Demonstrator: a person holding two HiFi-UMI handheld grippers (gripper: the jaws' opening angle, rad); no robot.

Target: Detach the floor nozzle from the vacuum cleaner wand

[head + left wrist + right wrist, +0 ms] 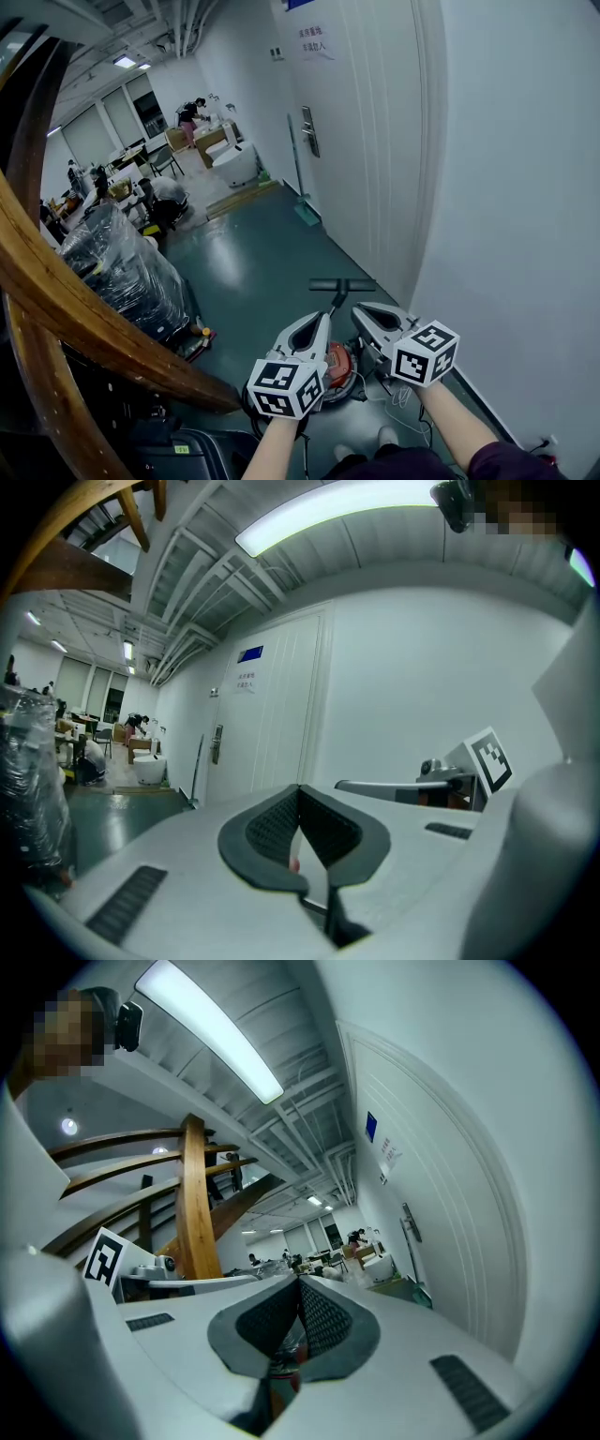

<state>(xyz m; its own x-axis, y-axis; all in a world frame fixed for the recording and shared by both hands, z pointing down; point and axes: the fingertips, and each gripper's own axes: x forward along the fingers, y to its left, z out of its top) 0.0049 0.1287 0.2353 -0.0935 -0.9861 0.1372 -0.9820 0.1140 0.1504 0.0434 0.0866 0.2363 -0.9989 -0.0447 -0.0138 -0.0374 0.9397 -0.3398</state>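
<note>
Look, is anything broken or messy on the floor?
Nothing looks broken or spilled. The vacuum cleaner sits on the green floor, and its nozzle looks joined to the wand.

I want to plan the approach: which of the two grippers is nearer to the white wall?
The right gripper, on the side of the white wall; the left gripper is across the vacuum cleaner, toward the wooden railing.

- A curved wooden handrail is sweeping across the left side.
- A plastic-wrapped bundle is sitting on the green floor.
- A long-handled broom is leaning beside a white door.
- A person is bending over at the far end.
</note>
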